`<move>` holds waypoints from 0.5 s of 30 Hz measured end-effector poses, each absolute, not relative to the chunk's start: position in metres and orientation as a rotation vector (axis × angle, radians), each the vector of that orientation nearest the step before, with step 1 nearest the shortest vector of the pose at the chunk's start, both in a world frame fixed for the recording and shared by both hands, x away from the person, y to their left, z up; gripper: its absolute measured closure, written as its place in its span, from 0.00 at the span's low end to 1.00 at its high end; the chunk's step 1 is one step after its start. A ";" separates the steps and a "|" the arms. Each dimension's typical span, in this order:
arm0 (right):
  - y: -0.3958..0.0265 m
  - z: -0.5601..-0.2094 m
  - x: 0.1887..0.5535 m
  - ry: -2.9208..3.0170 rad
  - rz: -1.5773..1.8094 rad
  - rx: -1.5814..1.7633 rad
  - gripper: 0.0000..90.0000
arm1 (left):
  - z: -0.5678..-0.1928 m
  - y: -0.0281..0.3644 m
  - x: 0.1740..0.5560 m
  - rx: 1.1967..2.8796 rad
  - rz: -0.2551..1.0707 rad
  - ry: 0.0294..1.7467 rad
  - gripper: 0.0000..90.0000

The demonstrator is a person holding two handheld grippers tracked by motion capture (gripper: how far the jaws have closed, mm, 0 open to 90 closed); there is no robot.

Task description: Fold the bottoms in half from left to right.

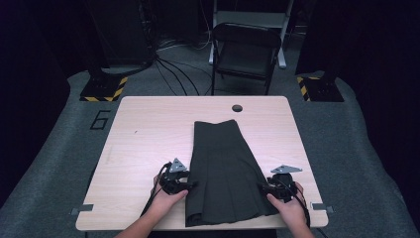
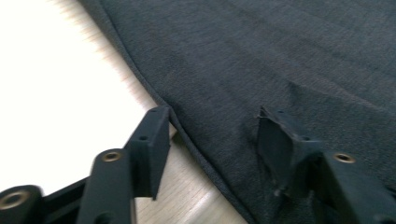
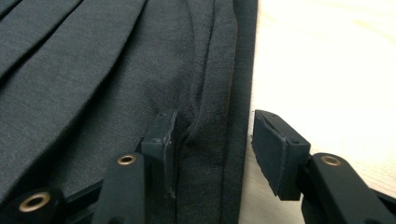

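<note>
A dark pleated skirt [image 1: 225, 171] lies flat down the middle of the pale wooden table [image 1: 143, 134], its narrow waistband toward the far edge and its wide hem at the near edge, where one corner on the left curls over itself. The person has a tool on each side of it, roughly level with each other near the hem. The left gripper [image 1: 187, 184] sits at the skirt's left border; seen from its own camera, the left gripper [image 2: 212, 140] has its jaws parted, one over bare wood and the other resting on the cloth, so the seam edge runs between them without being pinched. The right gripper [image 1: 265, 188] mirrors it on the right border, and in its own view the right gripper [image 3: 212, 144] is likewise spread, one jaw pressing into the folded side layers and the other hanging over the table just beyond the hem edge. To my eye that straddling stance is deliberate: each tool is set to bite the fabric edge from the side, so both borders can be taken at the same height and the skirt kept even when it is lifted or folded. Nothing is gripped yet. Beyond the table stand a folding chair [image 1: 245, 52] and some floor cables [image 1: 173, 74], well away from the work.
</note>
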State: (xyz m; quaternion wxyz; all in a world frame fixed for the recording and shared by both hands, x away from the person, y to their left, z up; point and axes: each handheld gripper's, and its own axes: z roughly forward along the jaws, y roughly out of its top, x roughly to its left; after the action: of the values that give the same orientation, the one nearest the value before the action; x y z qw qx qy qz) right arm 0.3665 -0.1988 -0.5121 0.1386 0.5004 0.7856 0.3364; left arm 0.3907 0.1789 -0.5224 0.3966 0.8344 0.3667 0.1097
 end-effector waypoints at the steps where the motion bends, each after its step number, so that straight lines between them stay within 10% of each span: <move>1: -0.199 -0.513 0.367 2.276 0.971 1.431 0.57 | -0.522 0.179 0.391 2.120 0.275 0.918 0.55; 15: -0.184 -0.510 0.363 2.320 0.931 1.343 0.88 | -0.520 0.170 0.387 2.130 0.322 0.891 0.87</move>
State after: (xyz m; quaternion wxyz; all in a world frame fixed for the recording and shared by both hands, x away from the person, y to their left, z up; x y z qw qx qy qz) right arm 0.3628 -0.1836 -0.5102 0.1514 0.4679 0.8080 0.3244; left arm 0.3874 0.1702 -0.5198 0.3940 0.8398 0.3513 0.1269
